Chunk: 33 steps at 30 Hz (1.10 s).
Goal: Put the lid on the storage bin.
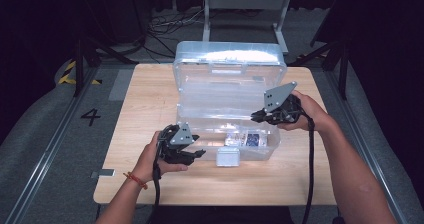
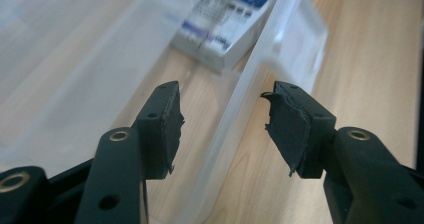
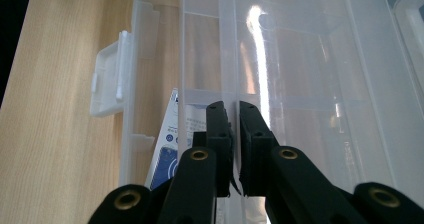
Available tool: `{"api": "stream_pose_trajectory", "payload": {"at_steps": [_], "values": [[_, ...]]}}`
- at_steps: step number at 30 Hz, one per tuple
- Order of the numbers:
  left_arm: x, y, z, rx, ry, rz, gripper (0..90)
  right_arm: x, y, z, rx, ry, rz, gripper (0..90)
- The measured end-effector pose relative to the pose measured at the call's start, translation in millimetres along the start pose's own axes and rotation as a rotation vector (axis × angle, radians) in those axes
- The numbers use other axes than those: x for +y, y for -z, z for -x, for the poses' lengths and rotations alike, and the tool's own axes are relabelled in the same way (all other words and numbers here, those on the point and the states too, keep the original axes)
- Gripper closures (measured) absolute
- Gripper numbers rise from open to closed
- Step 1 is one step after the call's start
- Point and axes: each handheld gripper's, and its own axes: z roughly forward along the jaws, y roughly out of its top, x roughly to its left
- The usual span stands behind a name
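A wooden table (image 1: 150, 99) holds a big clear plastic box (image 1: 227, 86) with its lid standing open at the far side.

Nearest the person, the left hand (image 1: 152, 159) holds the left gripper (image 1: 197, 153) low over the table, just left of the box's near wall. In the left gripper view its two black jaws stand apart. The thin near wall (image 2: 250, 99) of the box runs up between them, and the pads (image 2: 287, 126) do not press on it.

Just right of that gripper, a small clear latch (image 1: 228, 156) sticks out from the near wall of the box.

Behind the latch, inside the box, lies a small white and blue packet (image 1: 246, 140). It rests flat on the bottom, close to the near wall and toward the right end of the box.

A bit farther back, the right hand (image 1: 307, 111) holds the right gripper (image 1: 256, 116) over the right end of the box. Its tips point left, into the box. In the right gripper view its jaws are nearly together, with a thin slit between them. They sit at a clear wall inside the box, above the packet. I cannot tell if they pinch that wall.
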Motion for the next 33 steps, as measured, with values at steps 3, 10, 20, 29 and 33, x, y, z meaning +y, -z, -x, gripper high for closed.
{"api": "stream_pose_trajectory", "payload": {"at_steps": [3,10,20,29,33], "values": [[0.3,7.2,-2.4,0.037,0.013,0.004,39.7,0.2,-0.3,-0.2,-0.005,0.001,0.000,85.9],[5.6,28.6,-9.0,0.065,0.037,0.081,40.9,-1.2,-0.3,-1.0,-0.011,-0.001,0.010,85.8],[14.9,68.4,-27.0,0.098,0.098,0.208,42.2,-1.3,-0.9,-2.9,-0.027,0.000,0.016,85.3],[14.9,79.1,-51.6,0.153,0.168,0.234,42.9,-1.0,-1.2,-3.9,-0.027,0.003,0.012,85.1],[18.4,81.8,-64.9,0.175,0.185,0.238,42.8,0.3,-1.3,-3.9,-0.027,0.006,0.003,85.1]]}}
